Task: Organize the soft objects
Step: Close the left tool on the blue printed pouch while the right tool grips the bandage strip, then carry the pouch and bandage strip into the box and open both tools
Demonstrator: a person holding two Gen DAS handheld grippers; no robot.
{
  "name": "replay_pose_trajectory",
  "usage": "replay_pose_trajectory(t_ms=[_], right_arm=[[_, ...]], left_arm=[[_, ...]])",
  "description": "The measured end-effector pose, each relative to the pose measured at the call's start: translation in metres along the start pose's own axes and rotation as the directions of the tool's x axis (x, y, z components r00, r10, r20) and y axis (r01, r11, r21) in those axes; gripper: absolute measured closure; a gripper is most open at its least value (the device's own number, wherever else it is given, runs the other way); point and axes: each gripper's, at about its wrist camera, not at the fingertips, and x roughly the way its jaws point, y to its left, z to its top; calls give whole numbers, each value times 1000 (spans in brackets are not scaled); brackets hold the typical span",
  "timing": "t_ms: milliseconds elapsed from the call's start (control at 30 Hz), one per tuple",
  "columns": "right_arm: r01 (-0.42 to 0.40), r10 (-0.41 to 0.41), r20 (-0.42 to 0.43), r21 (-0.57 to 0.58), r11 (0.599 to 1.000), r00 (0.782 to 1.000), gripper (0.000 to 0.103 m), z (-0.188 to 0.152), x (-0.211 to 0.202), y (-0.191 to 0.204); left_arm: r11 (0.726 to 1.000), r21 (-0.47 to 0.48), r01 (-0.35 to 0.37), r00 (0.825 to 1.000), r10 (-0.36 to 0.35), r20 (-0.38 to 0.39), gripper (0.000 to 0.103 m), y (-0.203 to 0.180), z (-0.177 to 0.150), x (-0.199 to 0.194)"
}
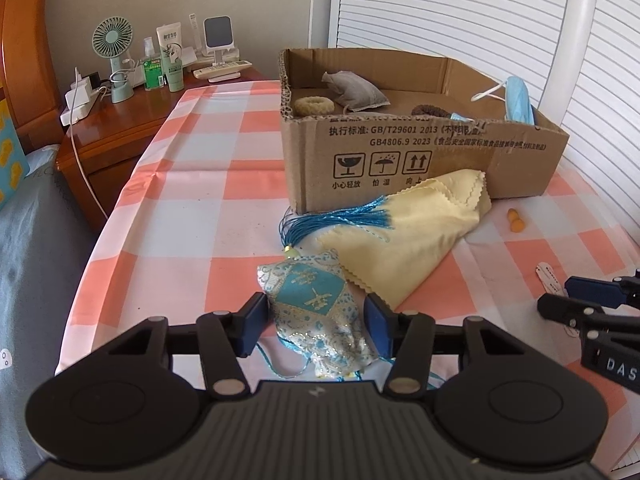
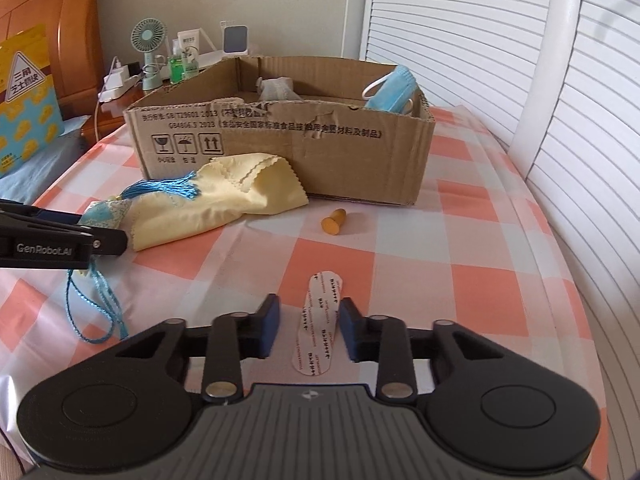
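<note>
A blue and white embroidered sachet (image 1: 316, 312) with a blue tassel (image 1: 340, 216) lies on the checked tablecloth between the open jaws of my left gripper (image 1: 316, 320), with gaps on both sides. A yellow cloth (image 1: 404, 236) lies beside it against the cardboard box (image 1: 400, 152). The box holds a grey pouch (image 1: 352, 90), scrunchies and a blue face mask (image 1: 518, 100). My right gripper (image 2: 308, 328) is open, its jaws either side of a white adhesive bandage strip (image 2: 318, 320). Orange earplugs (image 2: 334, 222) lie in front of the box (image 2: 288, 152).
A wooden nightstand (image 1: 132, 116) at the back left carries a small fan (image 1: 112, 48), bottles, chargers and a remote. A white louvred door and a white curved rail stand on the right. The sachet's blue cord (image 2: 96, 308) trails over the tablecloth.
</note>
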Motion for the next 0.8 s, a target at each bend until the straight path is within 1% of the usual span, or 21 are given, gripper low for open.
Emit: replay_pose_trajectory(t_ms=[67,133,233,333,367,433,467,533,567,600,733,800], right_arm=[[17,-17,1,-7,1000,1000,80,0,0,0],[25,-25,1,-16,1000,1000,80,0,0,0],[30,-30,1,-21,999,1000,82,-1,-1,0],[29,-29,0,-20,999,1000,89,0,-3,-1],[25,-25,-3,-20,999,1000,94,1,-3,-3],[19,-19,-12,-19,1000,1000,94,1,-4,-5],[17,-17,-25,-21,1000,1000,94,1,-4,-5],[7,-8,-24,-14,1000,1000,86,0,-7,-6],[2,-3,-21,-12,1000,1000,77,0,-9,-7],[1,-1,-18,-6,1000,1000,73,-1,-10,-7],[-10,11,-33,23,1000,999,73,-2,-6,-6],[-4,5,-23,24,1000,1000,73,-2,-5,-4]], left_arm=[[1000,-4,5,1000,-5,0,57,2,0,-1],[1000,-6,13,1000,-13,-3,62,3,0,-1],[1000,-2,25,1000,-25,-7,65,5,1,-3],[999,13,37,999,-37,-7,66,4,2,-6],[999,21,40,999,-40,-3,67,4,2,-8],[998,44,48,999,-49,6,67,3,3,-12],[997,57,49,999,-49,7,67,2,4,-13],[997,71,43,999,-44,11,66,1,4,-15],[996,73,43,999,-44,12,66,2,4,-15],[997,70,44,999,-45,12,66,3,4,-16],[998,56,42,999,-43,9,66,4,2,-16],[998,56,43,999,-43,4,66,4,2,-14]])
